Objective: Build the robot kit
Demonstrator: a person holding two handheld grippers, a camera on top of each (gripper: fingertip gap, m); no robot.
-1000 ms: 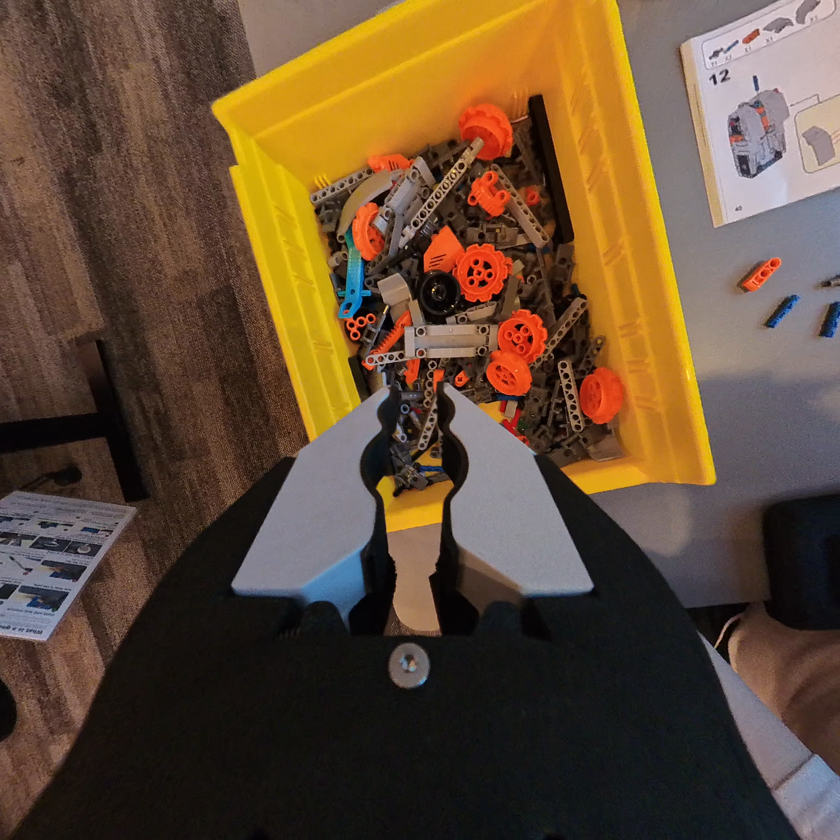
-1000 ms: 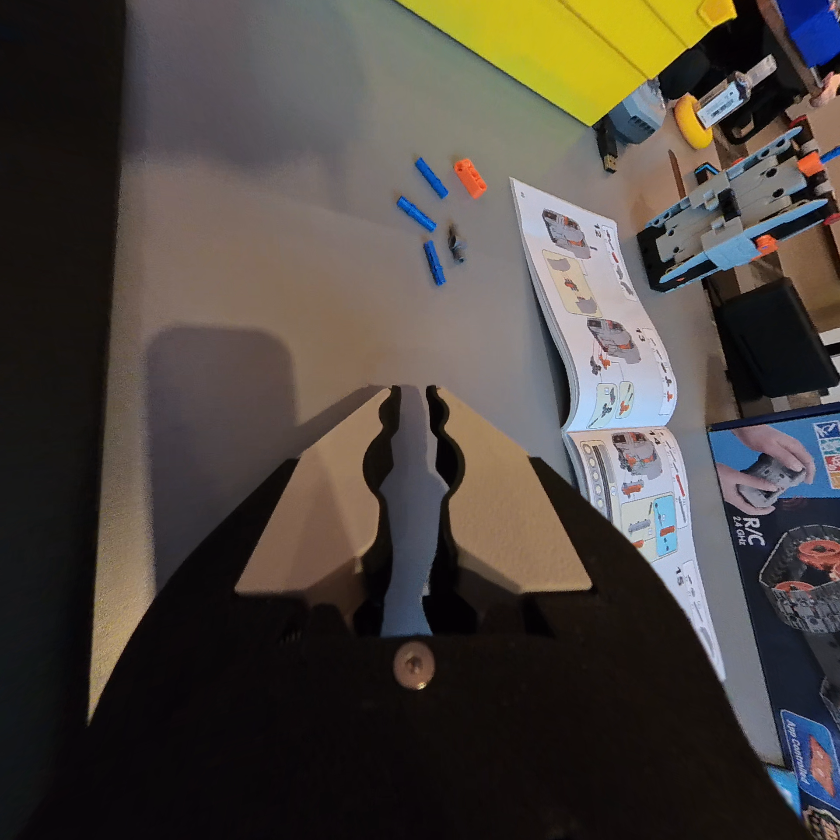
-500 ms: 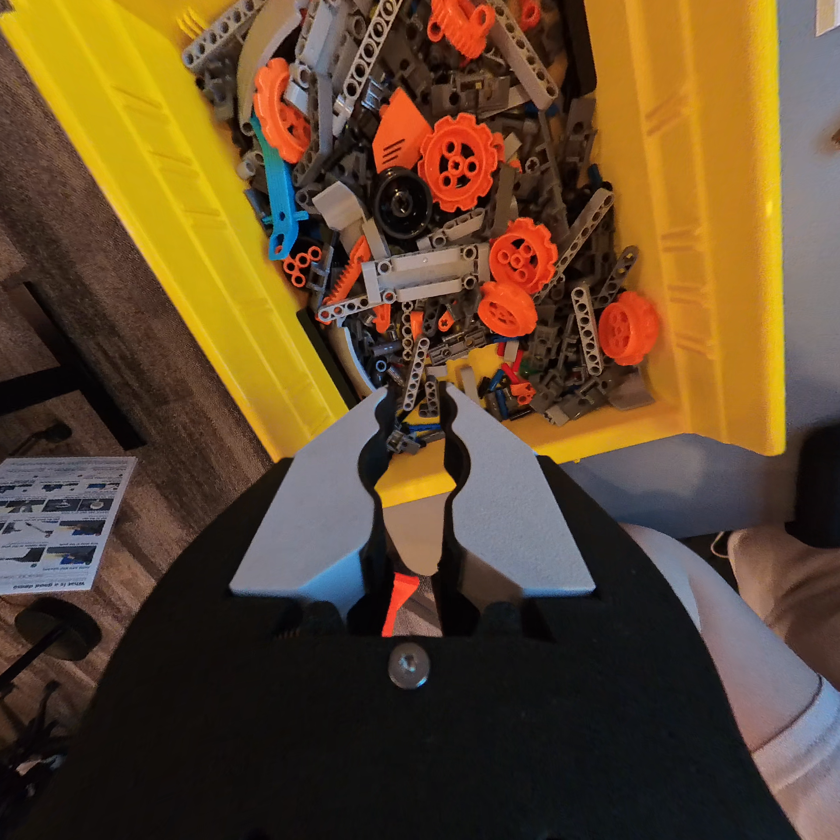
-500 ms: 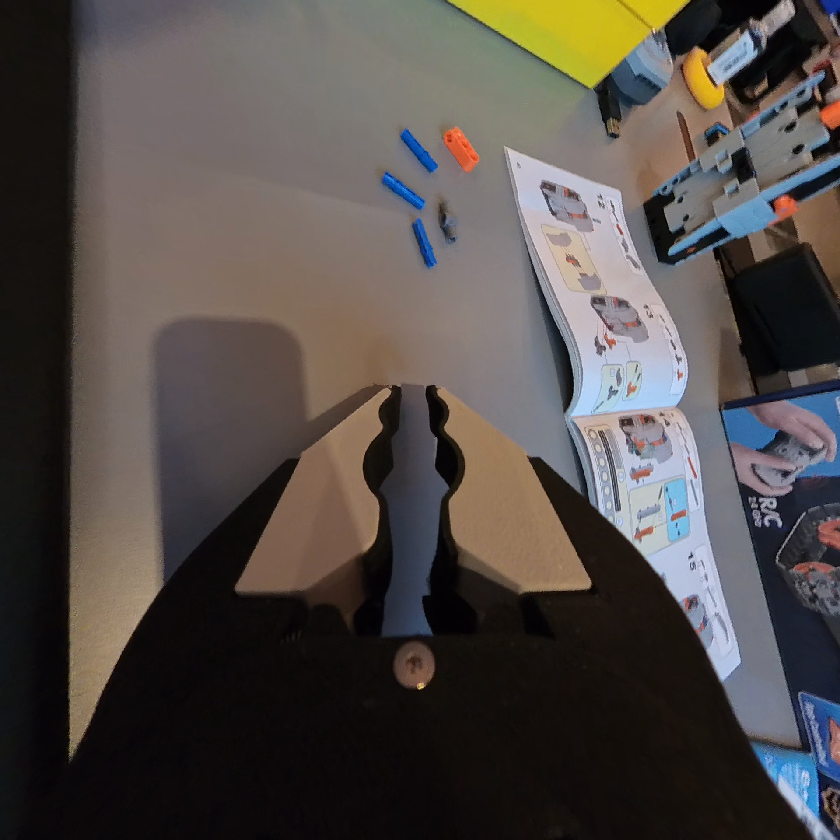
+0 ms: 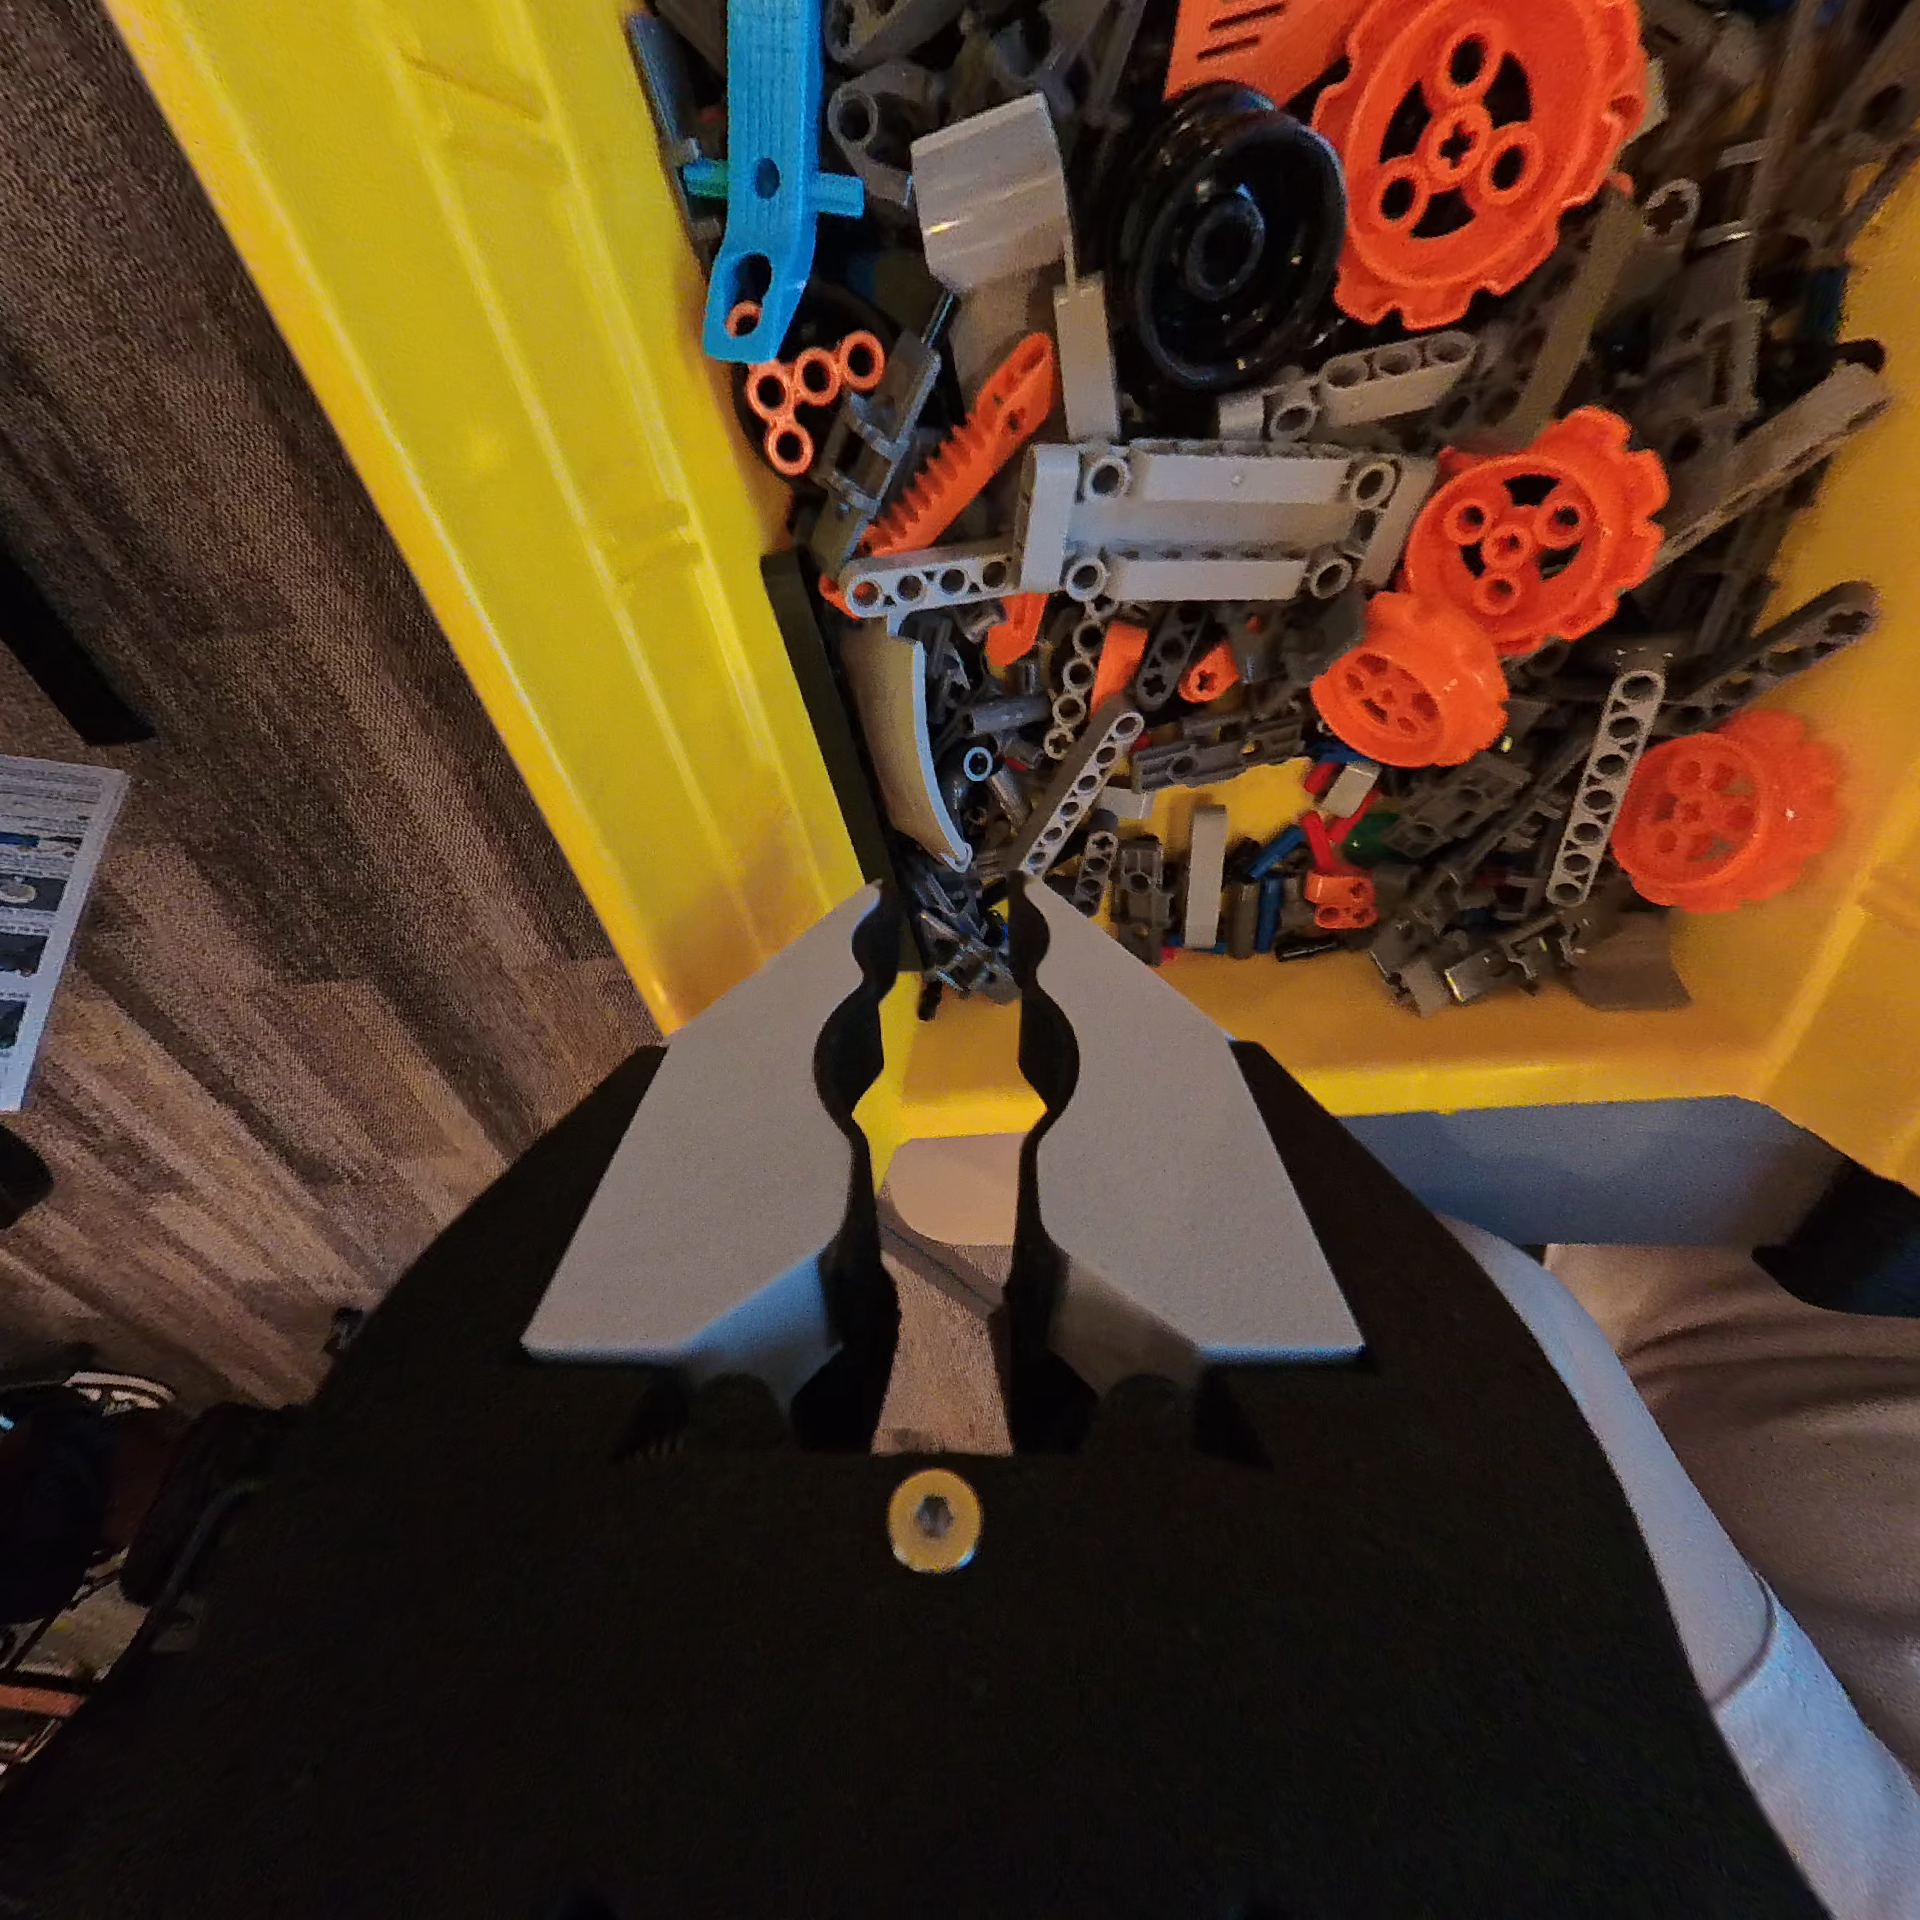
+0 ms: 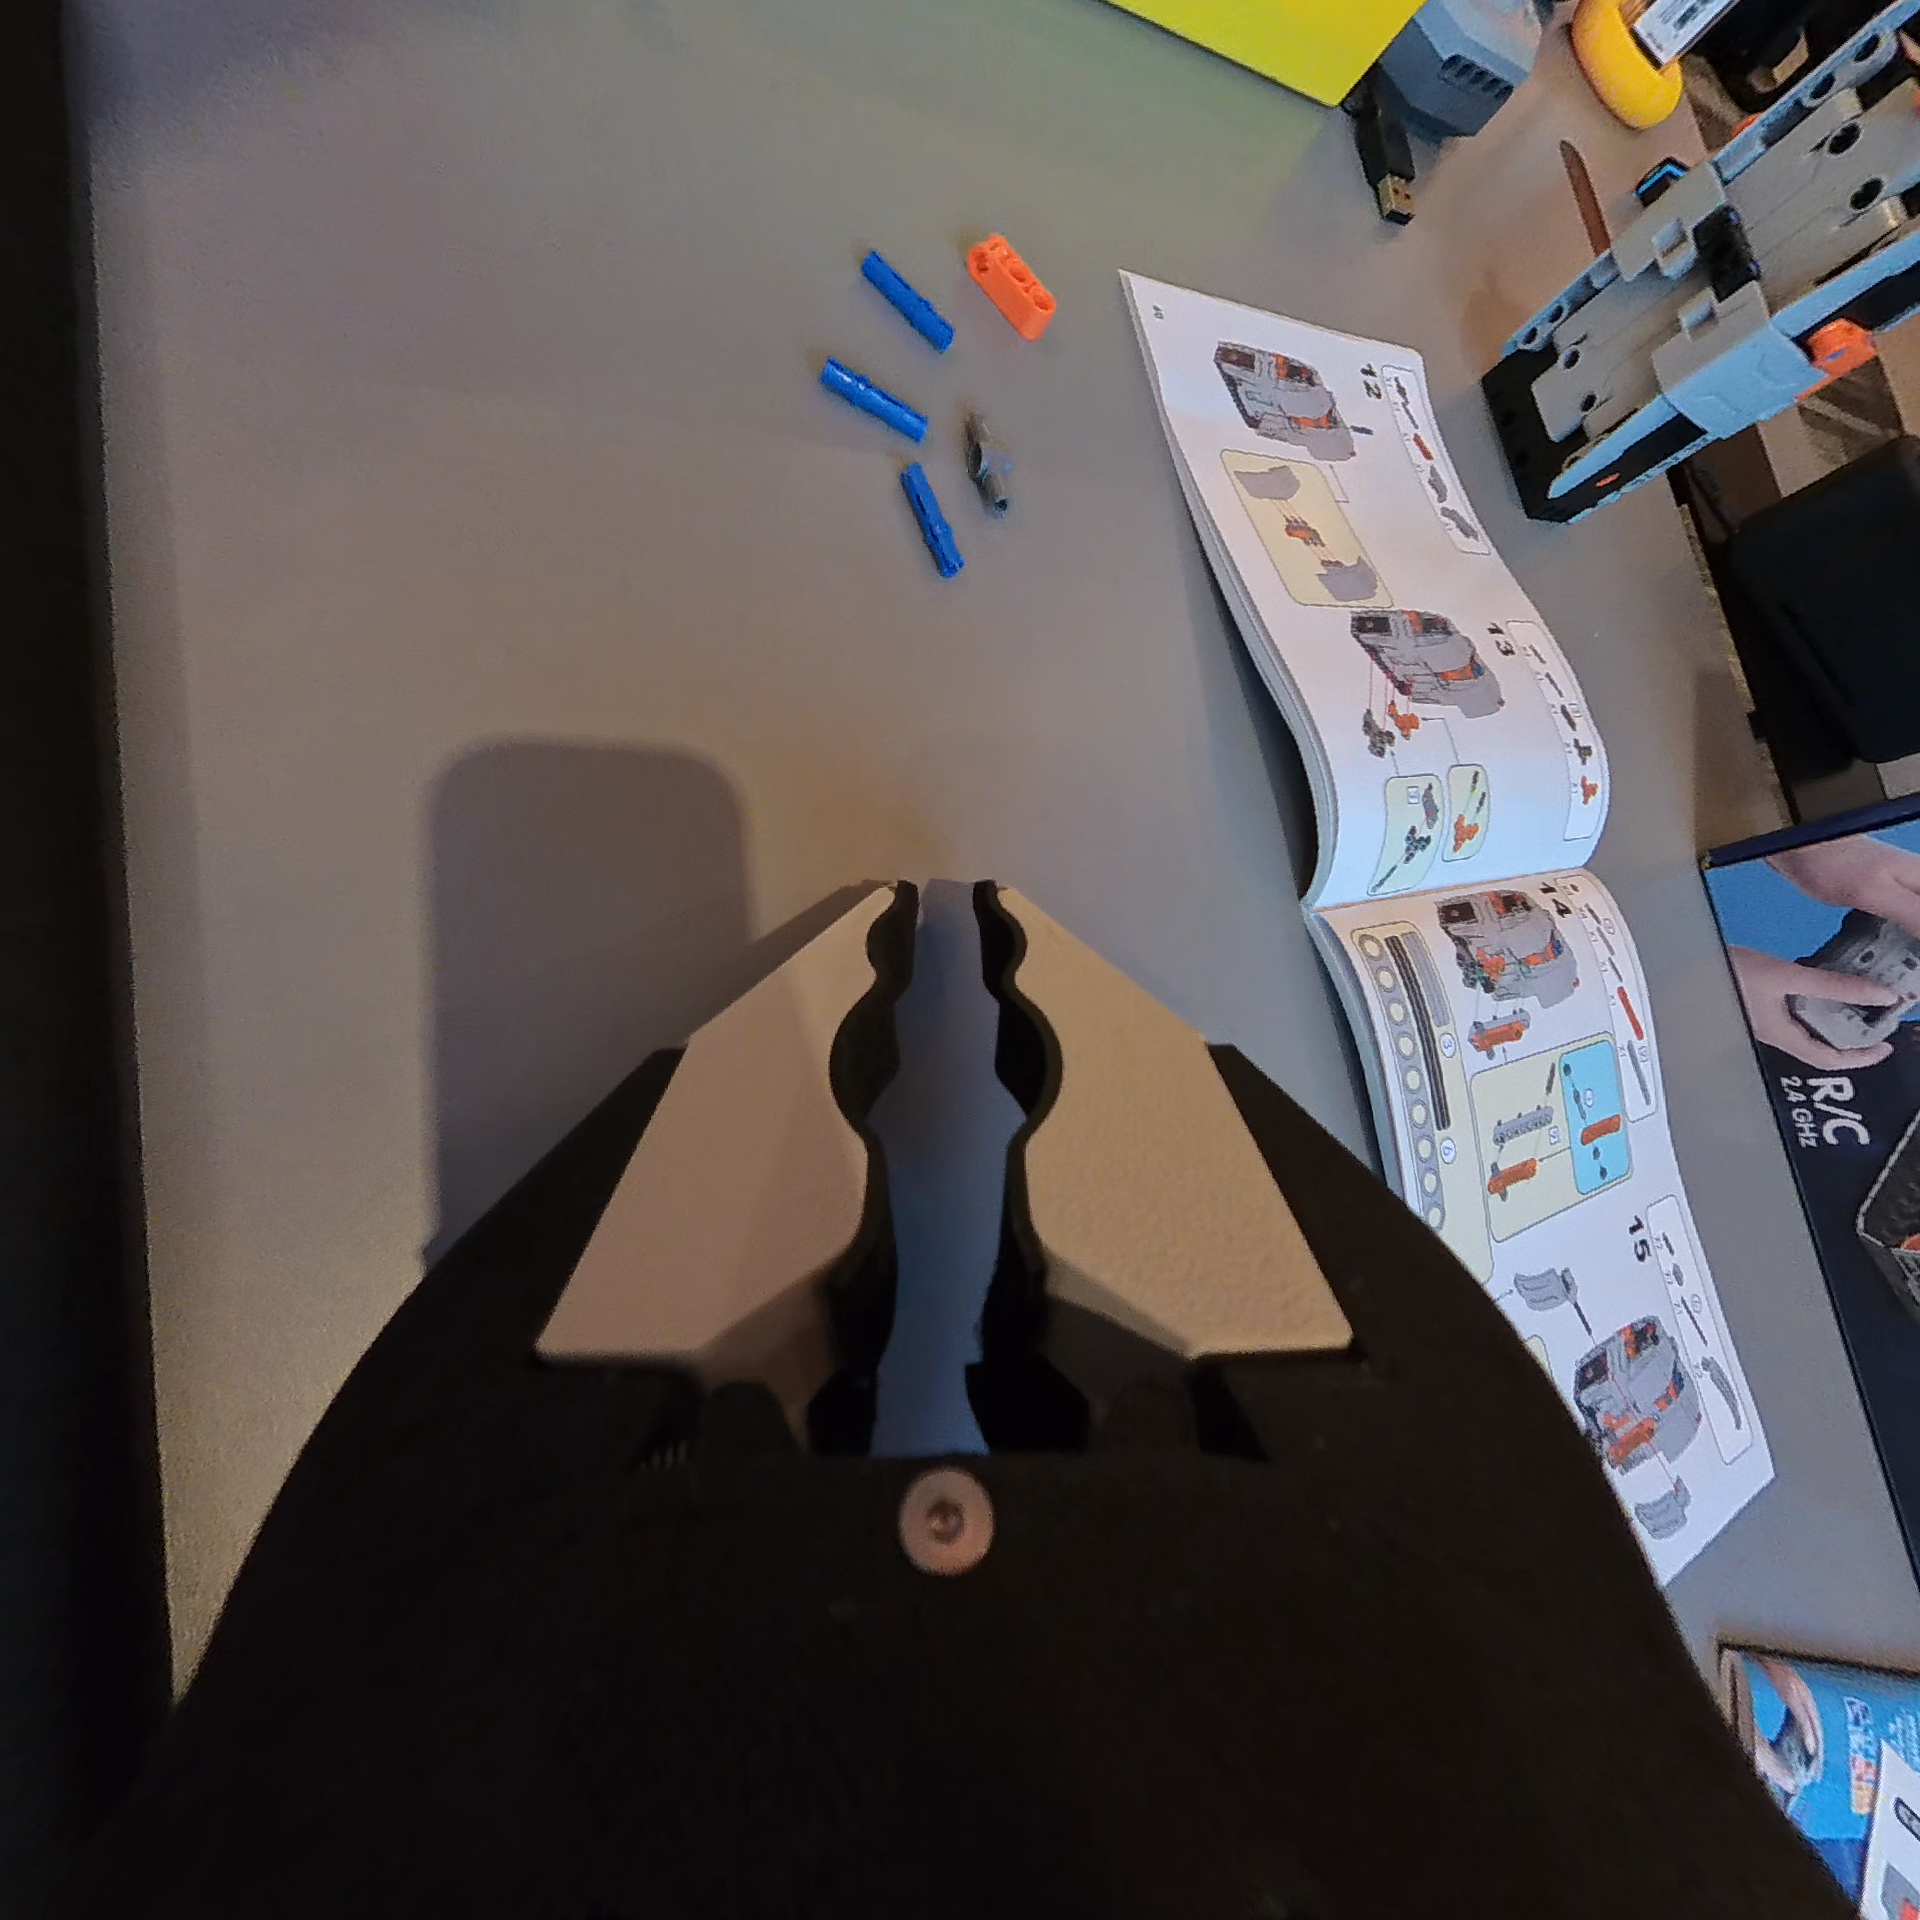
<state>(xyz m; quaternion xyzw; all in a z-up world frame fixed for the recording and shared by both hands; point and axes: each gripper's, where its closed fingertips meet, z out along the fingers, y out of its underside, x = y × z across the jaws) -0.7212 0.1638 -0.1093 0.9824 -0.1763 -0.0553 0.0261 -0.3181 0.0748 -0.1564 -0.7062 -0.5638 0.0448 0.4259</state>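
My left gripper (image 5: 948, 899) hangs over the near left corner of a yellow bin (image 5: 499, 416). Its jaws stand a little apart and hold nothing. Small dark grey pieces (image 5: 961, 940) lie just beyond its tips. The bin holds a heap of building parts: orange gear wheels (image 5: 1475, 156), a black wheel (image 5: 1216, 249), a blue lever (image 5: 769, 177), a grey frame (image 5: 1216, 520). My right gripper (image 6: 945, 888) is over a bare grey table (image 6: 520, 468), nearly closed and empty. Three blue pins (image 6: 873, 400), an orange connector (image 6: 1010, 286) and a dark grey pin (image 6: 987, 462) lie ahead of it.
An open instruction booklet (image 6: 1403, 727) lies right of the pins, with a printed box (image 6: 1829, 1039) beyond it and a partly built grey model (image 6: 1714, 312) at the far right. Carpet floor (image 5: 260, 831) lies left of the bin. A person's leg (image 5: 1766, 1403) shows below the table edge. There is about 40 cm between the tips of the two grippers. The dark grey pin (image 6: 987, 462) lies some 10 cm from my right tips, 30 cm from my left tips. The orange connector (image 6: 1010, 286) lies some 15 cm from my right tips, 25 cm from my left tips.
My left gripper has moved down and forward toward the bin's near left corner, so the parts look much larger. My right gripper has drifted slightly toward the pins.
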